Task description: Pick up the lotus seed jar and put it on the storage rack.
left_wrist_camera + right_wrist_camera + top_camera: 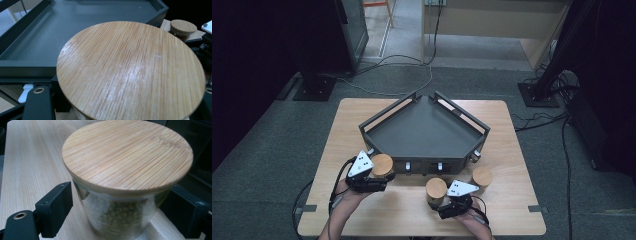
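Left gripper (373,176) has a bamboo-lidded jar (382,165) between its fingers at the front left corner of the dark tray (422,132); whether they pinch it, I can't tell. Right gripper (447,202) has its fingers (53,207) set wide around a second jar (125,182) of green beans, standing on the worktop (507,210). A third jar (482,177) stands just beside it.

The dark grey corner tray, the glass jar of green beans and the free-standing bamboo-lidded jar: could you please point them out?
Dark grey corner tray (419,131), high view, bare floor.
Glass jar of green beans (117,216), right gripper view, glass wall.
Free-standing bamboo-lidded jar (482,176), high view, lid top.
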